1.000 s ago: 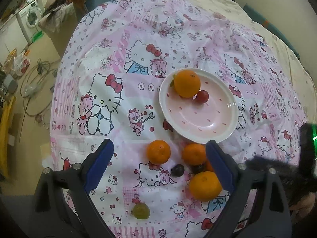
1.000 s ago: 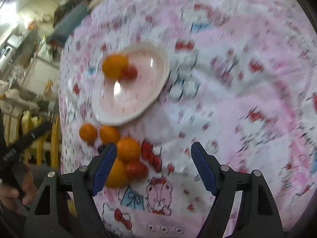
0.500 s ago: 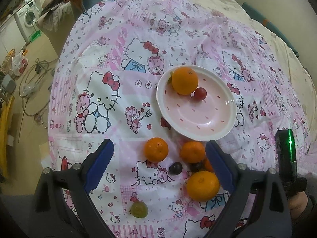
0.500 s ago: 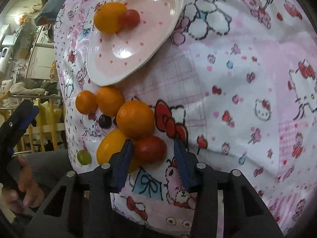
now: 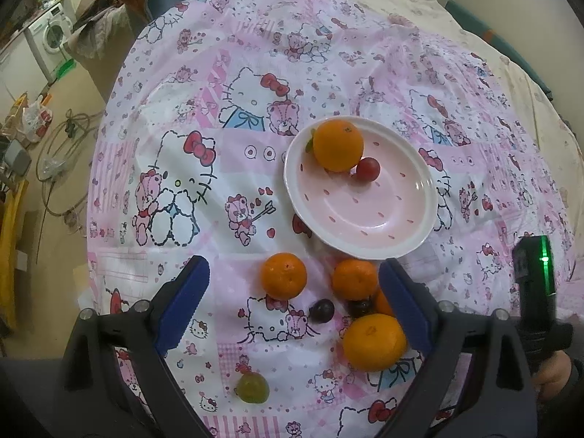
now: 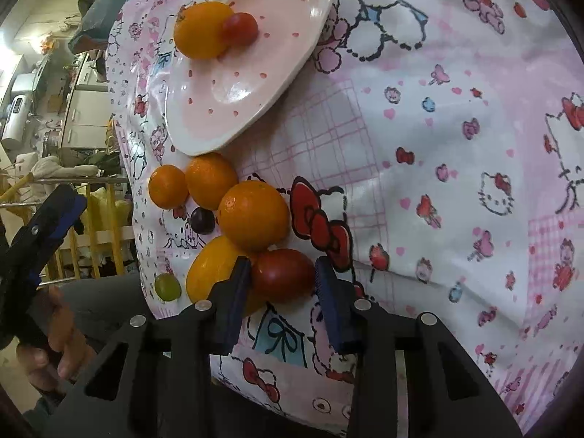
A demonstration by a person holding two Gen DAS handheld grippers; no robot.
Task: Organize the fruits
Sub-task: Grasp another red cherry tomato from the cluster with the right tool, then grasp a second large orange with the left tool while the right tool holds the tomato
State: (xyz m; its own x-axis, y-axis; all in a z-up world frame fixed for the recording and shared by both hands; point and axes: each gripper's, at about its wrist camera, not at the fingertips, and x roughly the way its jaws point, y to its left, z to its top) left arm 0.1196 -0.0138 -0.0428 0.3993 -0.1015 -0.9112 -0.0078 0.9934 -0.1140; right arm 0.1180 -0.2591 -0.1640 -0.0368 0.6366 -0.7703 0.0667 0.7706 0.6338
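A pink plate holds an orange and a red grape. In front of it several oranges, dark grapes and a green grape lie on the cloth. My left gripper is open above this cluster. My right gripper has its pads on both sides of a red tomato beside the oranges; the left pad touches it and the right pad is at its edge.
The round table carries a pink Hello Kitty cloth. Its near edge lies just under both grippers. Floor clutter, cables and a washing machine lie at the left. The right gripper's body shows at the right.
My right gripper has dropped to the fruit cluster and narrowed from wide open to around the red tomato. The left gripper has stayed open, drifting slightly.
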